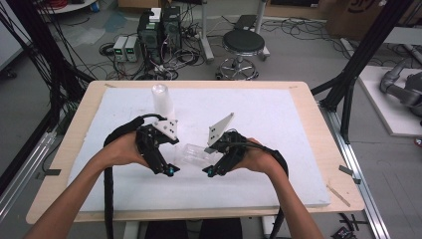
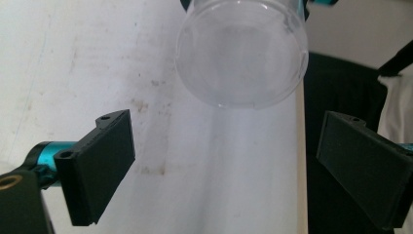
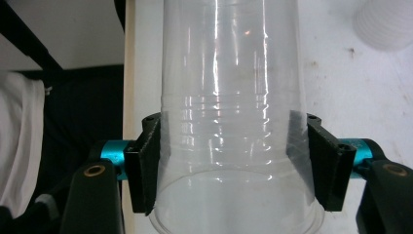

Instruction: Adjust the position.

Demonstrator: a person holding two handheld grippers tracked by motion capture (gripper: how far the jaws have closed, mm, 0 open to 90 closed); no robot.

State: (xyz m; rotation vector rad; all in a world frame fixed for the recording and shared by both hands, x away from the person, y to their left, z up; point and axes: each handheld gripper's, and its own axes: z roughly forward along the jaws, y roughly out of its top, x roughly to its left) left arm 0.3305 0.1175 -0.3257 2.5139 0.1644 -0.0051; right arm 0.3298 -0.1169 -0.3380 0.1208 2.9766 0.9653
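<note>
one empty clear cup (image 3: 234,122) clamped in right gripper (image 1: 211,169) jaws; left gripper (image 1: 169,169) jaws apart.

High view: fixed above the person's side, facing forward and down over the whole worktop (image 1: 298,99) and the floor beyond, at a distance. Left gripper view: rides on the left tongs (image 2: 229,165), looking along the spread jaws, close to the white surface, facing the base of a clear cup (image 2: 242,51). Right gripper view: rides on the right tongs (image 3: 234,165), very close, looking along that cup's wall. All three views share the cup and the white surface
</note>
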